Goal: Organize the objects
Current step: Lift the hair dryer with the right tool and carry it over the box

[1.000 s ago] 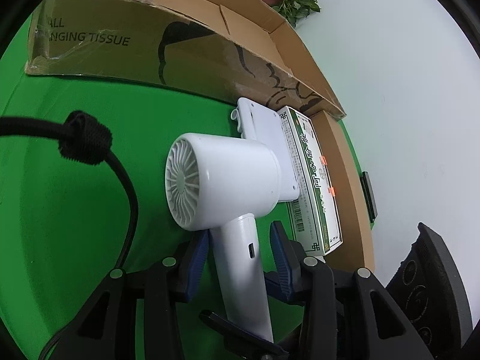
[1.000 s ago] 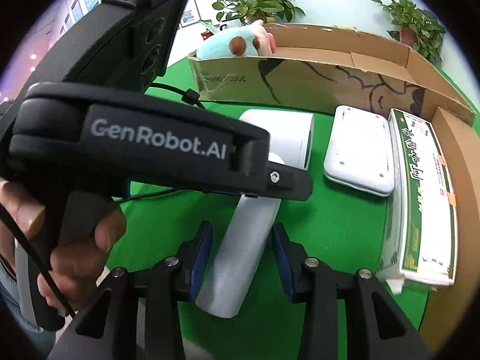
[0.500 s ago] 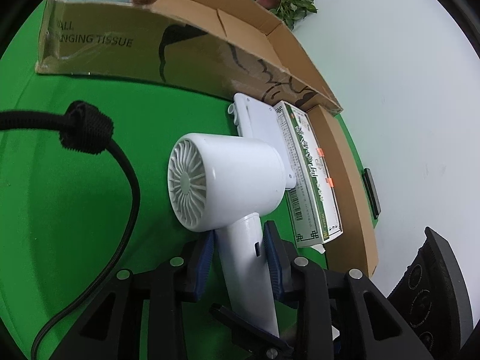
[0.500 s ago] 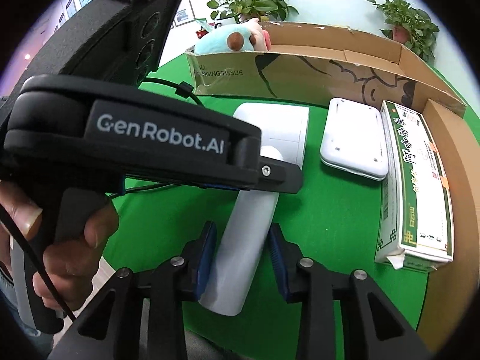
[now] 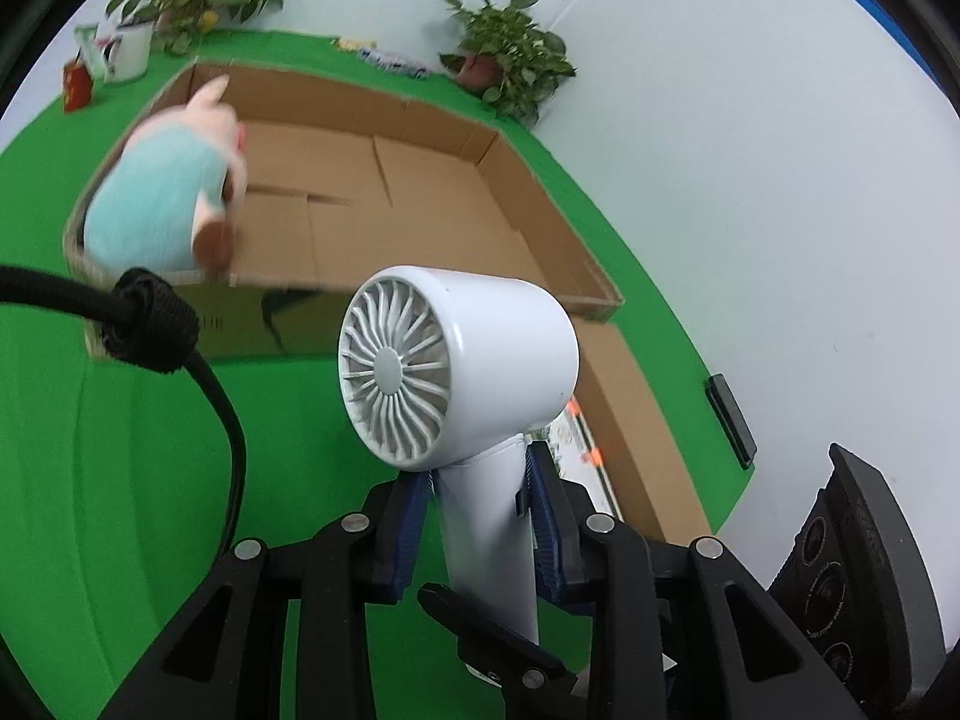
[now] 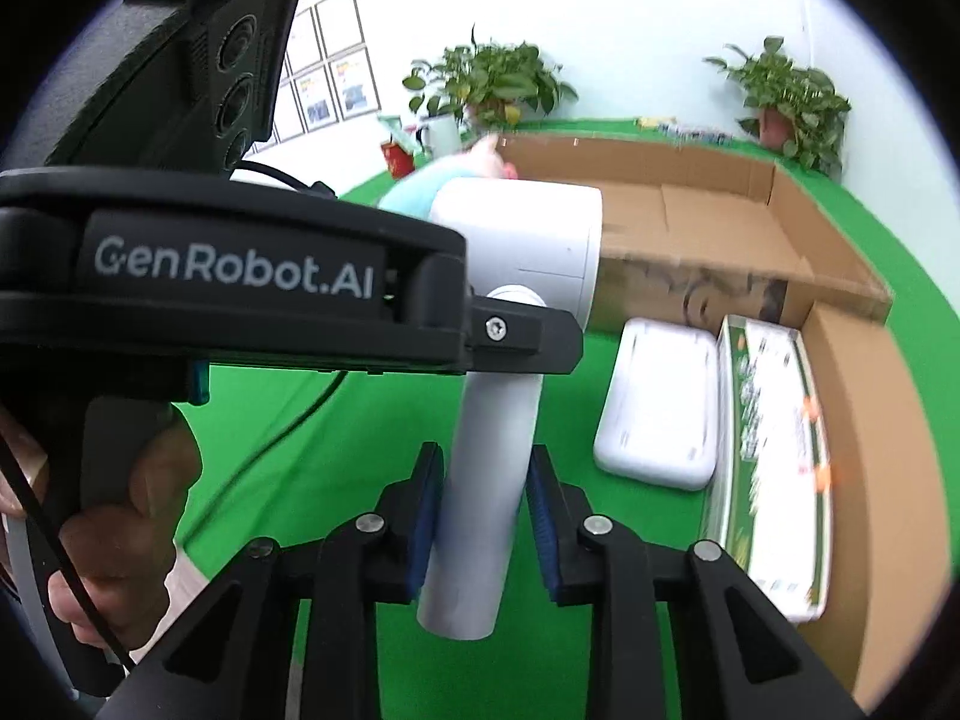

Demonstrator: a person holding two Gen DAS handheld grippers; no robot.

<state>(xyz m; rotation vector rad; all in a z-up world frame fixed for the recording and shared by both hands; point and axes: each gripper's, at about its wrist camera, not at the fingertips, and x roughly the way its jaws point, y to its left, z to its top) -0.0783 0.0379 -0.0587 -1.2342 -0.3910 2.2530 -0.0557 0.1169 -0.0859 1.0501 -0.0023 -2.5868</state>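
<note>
Lifted off the green table [image 5: 120, 480], hair dryer [image 5: 468, 360] is clamped by both grippers [image 5: 480, 516] [image 6: 485, 510] near cardboard box [image 5: 420, 192].

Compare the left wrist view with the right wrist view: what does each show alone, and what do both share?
Left wrist only: the hair dryer's grille end and the plush toy's blue body at the box's left end.

Right wrist only: the white flat device, the hand holding the left gripper, framed pictures.

Both: both grippers clamp the dryer's handle, right gripper lower; cardboard box; potted plants.
</note>
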